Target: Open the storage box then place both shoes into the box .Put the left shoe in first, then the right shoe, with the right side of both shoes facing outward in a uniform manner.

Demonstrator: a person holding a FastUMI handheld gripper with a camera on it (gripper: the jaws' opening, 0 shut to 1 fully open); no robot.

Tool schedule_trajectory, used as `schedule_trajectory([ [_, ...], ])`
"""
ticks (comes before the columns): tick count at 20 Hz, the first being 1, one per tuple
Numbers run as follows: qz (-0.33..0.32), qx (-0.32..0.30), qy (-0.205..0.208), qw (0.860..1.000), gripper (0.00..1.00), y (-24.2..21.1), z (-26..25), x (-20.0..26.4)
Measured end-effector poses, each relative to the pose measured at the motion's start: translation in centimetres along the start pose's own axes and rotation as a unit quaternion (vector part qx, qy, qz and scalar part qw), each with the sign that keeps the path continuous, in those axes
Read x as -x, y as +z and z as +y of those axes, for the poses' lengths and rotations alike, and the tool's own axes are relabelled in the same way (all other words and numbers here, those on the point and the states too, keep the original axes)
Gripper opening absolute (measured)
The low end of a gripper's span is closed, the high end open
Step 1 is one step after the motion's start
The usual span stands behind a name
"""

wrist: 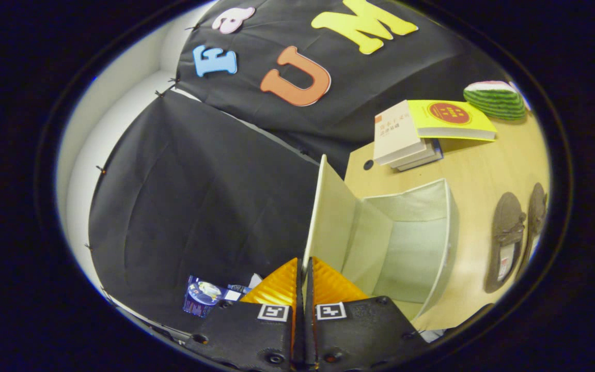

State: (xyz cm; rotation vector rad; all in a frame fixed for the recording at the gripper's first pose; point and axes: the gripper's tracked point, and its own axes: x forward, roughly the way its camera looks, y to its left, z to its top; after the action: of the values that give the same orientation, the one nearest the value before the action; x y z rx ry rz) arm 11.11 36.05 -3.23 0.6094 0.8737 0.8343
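A: Where is the storage box [411,243]?
B: On the desk [483,170], its lid [328,217] swung up; the orange fingers [277,289] pinch the lid's edge.
A: The shoes [506,237]?
B: At three o'clock of the box; books [416,134] at twelve.

Your gripper [305,279]: fingers [277,292] faced in ribbed orange plastic, slightly glossy, pressed together on the thin edge of the lid [328,217]; mounts behind them are matt black plastic with printed paper-like markers. Lid and storage box [411,243], lower centre right: smooth, matt, off-white board, inner walls pale grey-green with a faint fabric-like look. Table [483,165], right: light wood-grain, smooth, low sheen. Shoes [514,237], far right: dark brown, fuzzy, cloth- or suede-like. Books [421,134], upper right: paper, one yellow cover, satin. Booth wall: matt black cloth, creased.
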Motion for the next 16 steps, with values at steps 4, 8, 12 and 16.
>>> schedule_trajectory([
  [4, -0.004, 0.024, 0.004, 1.000, 0.09, -0.4, 2.9, -2.9],
  [8, 0.010, 0.055, 0.007, 0.998, 0.14, -1.8, 5.3, -6.5],
  [12, 0.012, 0.110, -0.006, 0.994, 0.25, -2.9, 7.0, -8.4],
  [16, -0.030, 0.169, -0.054, 0.984, 0.53, -2.3, 5.9, -6.3],
])
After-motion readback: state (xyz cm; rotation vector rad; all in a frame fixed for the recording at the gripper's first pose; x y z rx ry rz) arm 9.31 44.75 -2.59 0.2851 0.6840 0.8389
